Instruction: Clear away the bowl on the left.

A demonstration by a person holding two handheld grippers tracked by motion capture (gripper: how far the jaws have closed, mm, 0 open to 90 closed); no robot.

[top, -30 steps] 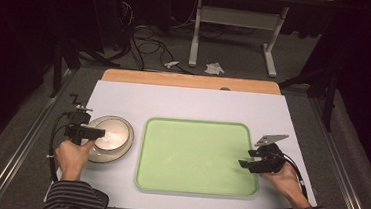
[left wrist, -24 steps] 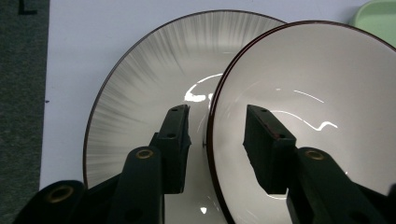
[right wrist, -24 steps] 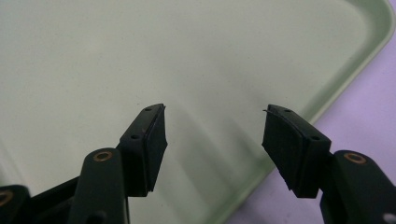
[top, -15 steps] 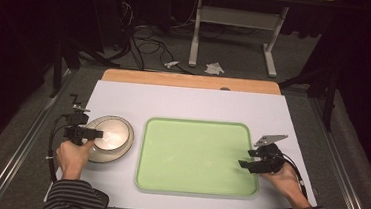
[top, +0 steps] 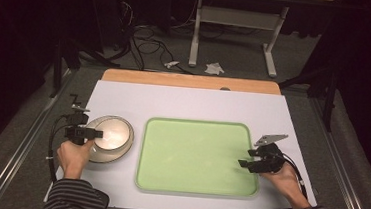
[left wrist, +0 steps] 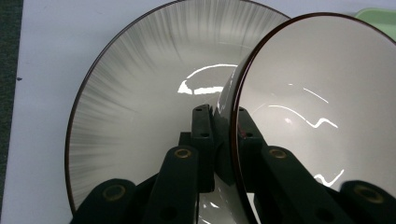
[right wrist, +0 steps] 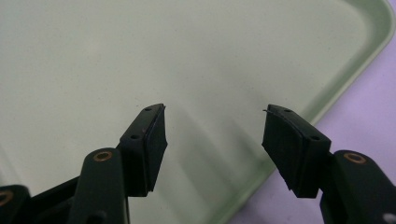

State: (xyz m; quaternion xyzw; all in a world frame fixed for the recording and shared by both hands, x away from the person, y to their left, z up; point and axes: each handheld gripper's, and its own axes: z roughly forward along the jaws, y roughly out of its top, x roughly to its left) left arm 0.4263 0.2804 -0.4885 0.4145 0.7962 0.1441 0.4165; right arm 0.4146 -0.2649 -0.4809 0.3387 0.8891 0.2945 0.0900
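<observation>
On the white table's left side, a pale bowl (top: 114,132) with a dark rim rests in a wider streaked plate (top: 111,155). My left gripper (top: 94,134) is shut on the bowl's near rim. In the left gripper view the bowl (left wrist: 327,116) stands tilted on edge between the jaws of my left gripper (left wrist: 222,112), with the plate (left wrist: 140,107) behind it. My right gripper (top: 244,160) hovers open over the right edge of an empty green tray (top: 194,155). In the right gripper view, my right gripper (right wrist: 212,116) has nothing between its jaws above the tray (right wrist: 93,56).
The white tabletop (top: 183,102) has a wooden strip (top: 190,81) along its far edge. Beyond it are a dark floor with cables (top: 143,36) and a grey desk leg (top: 195,32). Metal rails run along both sides of the table.
</observation>
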